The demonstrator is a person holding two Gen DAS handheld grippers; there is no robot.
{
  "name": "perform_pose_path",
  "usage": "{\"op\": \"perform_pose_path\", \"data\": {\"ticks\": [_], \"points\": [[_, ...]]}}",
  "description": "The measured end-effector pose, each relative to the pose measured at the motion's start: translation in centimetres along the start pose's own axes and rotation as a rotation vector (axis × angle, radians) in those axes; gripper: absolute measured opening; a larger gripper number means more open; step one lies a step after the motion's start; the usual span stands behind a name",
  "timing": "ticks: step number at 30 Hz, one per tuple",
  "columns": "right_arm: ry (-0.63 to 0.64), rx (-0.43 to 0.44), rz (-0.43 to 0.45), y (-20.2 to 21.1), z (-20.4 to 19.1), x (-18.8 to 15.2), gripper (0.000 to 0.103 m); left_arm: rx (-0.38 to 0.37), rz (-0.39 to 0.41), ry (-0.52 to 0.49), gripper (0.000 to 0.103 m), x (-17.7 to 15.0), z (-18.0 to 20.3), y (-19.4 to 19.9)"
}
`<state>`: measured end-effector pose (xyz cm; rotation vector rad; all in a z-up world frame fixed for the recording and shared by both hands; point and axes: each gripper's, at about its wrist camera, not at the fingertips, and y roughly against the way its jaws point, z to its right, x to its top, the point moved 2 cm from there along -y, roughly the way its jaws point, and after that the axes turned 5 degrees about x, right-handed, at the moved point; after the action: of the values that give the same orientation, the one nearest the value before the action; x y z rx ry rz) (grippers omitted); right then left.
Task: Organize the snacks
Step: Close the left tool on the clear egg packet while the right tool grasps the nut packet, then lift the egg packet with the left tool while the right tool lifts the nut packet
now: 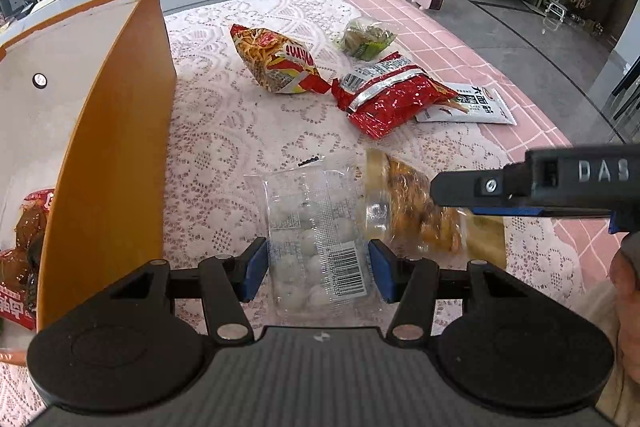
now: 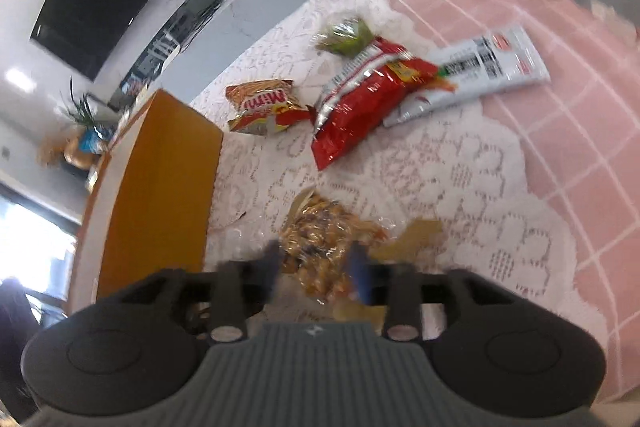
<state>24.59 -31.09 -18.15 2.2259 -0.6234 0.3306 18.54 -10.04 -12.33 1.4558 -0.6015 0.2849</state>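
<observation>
Clear plastic of a pack of white balls (image 1: 316,255) lies between the blue pads of the left hand-held gripper (image 1: 318,271), which stand half-wide beside its edges; whether they press it I cannot tell. At its 2 o'clock lies a bag of golden snacks (image 2: 320,247), flanked by the blurred, partly open right hand-held gripper (image 2: 318,269). An orange box (image 1: 116,147) stands at 9 o'clock on the lace-covered table (image 1: 224,131), other packets at 12.

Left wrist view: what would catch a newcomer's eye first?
The clear pack of white balls lying between the left claw's open blue pads. Beside it, the right claw reaches over the golden snack bag. The orange box stands at the left, other snacks scattered behind.
</observation>
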Motion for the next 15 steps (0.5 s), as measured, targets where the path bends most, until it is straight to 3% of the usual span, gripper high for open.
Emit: {"op": "perform_pose_path", "data": {"ticks": [3, 9, 11, 13, 15], "points": [[0.126, -0.049, -0.022, -0.7, -1.9, 0.0, 0.058, -0.011, 0.002, -0.001, 0.061, 0.1, -0.4, 0.0], [0.198, -0.191, -0.064, -1.9, -2.3, 0.3, 0.068, -0.008, -0.003, 0.003, 0.061, -0.3, -1.0, 0.1], [0.166, -0.264, -0.051, -1.6, -1.4, 0.5, 0.085, -0.014, -0.007, 0.008, 0.062, -0.3, -1.3, 0.2], [0.069, -0.289, -0.037, -1.1, -0.2, 0.9, 0.085, -0.02, -0.009, 0.012, 0.062, -0.4, -1.4, 0.3], [-0.048, -0.254, -0.03, -0.3, 1.2, 0.9, 0.083, -0.031, -0.009, 0.018, 0.062, -0.5, -1.5, 0.4]]}}
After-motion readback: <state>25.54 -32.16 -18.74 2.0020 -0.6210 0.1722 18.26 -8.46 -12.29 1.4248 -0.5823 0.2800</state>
